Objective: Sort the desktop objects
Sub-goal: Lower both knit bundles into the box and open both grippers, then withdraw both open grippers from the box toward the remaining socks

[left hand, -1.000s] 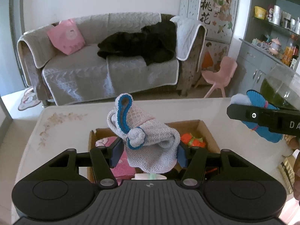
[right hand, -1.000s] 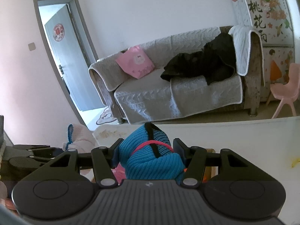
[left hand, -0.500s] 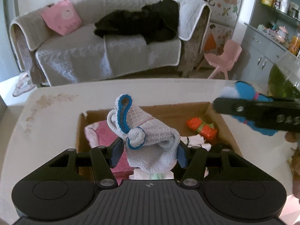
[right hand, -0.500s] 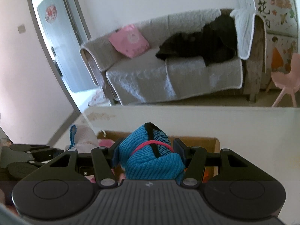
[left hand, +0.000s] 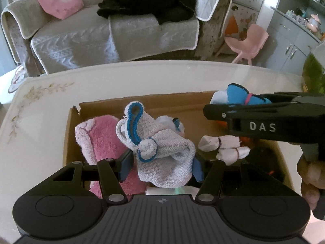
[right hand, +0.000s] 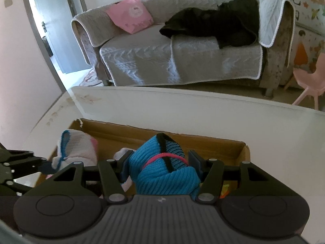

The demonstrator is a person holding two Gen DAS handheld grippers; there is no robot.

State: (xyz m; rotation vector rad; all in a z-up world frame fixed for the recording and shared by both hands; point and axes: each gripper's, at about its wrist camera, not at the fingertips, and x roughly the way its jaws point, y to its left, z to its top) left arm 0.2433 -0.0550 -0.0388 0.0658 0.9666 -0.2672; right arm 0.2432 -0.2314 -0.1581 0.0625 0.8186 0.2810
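A knitted grey-white sock bundle with blue trim (left hand: 162,154) sits between the pads of my left gripper (left hand: 162,167), whose jaws are opening; the pads still touch it. It hangs over the open cardboard box (left hand: 142,99), above a pink fluffy item (left hand: 97,140). My right gripper (right hand: 160,168) holds a blue knitted sock bundle with a pink band (right hand: 162,170); its jaws are opening too, pads still against the bundle. That bundle (left hand: 237,95) hovers over the box's right side, above rolled white socks (left hand: 223,144).
The box (right hand: 203,140) stands on a white table (left hand: 40,111) with floral marks. A green glass jar (left hand: 312,75) is at the table's right edge. A person's hand (left hand: 308,179) grips the right tool. Sofa and pink chair lie beyond.
Both grippers have sunk and tipped downward toward the box, which now fills more of each view. Each bundle stays between its pads. The right gripper has moved in over the box.
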